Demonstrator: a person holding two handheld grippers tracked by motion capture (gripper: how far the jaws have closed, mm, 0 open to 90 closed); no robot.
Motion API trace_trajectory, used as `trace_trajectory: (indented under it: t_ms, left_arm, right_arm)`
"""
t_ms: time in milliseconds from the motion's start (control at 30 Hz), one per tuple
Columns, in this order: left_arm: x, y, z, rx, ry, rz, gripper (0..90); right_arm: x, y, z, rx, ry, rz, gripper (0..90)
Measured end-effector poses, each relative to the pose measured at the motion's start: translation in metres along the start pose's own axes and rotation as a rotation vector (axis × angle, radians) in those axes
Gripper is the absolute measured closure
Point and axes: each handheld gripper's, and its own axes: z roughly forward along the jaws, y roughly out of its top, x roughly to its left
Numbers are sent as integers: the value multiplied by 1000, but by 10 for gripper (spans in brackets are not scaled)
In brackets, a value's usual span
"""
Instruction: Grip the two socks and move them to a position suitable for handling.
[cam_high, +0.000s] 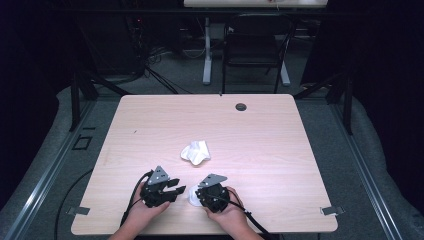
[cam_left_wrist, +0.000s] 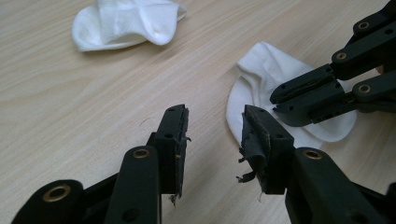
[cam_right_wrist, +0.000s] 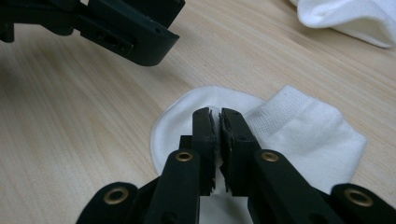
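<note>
Two white socks lie on the light wooden table (cam_high: 270, 150). One, bunched up (cam_high: 195, 151) (cam_left_wrist: 126, 21), rests near the table's middle. The other lies flat (cam_high: 191, 198) (cam_left_wrist: 261, 70) (cam_right_wrist: 299, 130) between my two grippers at the front edge. My right gripper (cam_high: 196, 195) (cam_right_wrist: 216, 114) (cam_left_wrist: 276, 101) sits low on this sock with its jaws together, pinching a thin bit of its fabric. My left gripper (cam_high: 178, 189) (cam_left_wrist: 215, 126) is open just left of the sock, with bare table between its pads and the sock's edge just past its right jaw.
A round cable hole (cam_high: 241, 106) sits near the table's far edge. Beyond the table stand a black chair (cam_high: 252, 47) and a white desk leg (cam_high: 206, 55). The person's hands (cam_high: 225, 215) come in over the front edge.
</note>
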Motion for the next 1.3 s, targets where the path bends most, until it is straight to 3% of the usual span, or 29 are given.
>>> trace_trajectory:
  t_ms: [267,433,867,1133,1300]
  left_arm:
    - [-7,0,5,18,-21,23,605]
    - [-12,-1,9,21,-36,14,639]
    - [-23,-6,24,54,-22,12,642]
    - [-26,-7,28,58,-6,46,732]
    - [-25,-8,28,57,-19,39,824]
  right_arm:
    - [-1,1,-6,-16,11,15,869]
    - [-5,2,-11,-42,21,42,869]
    - [-4,2,-13,-55,20,45,869]
    - [-5,3,-18,-85,19,49,868]
    - [-6,4,-23,-109,23,55,868]
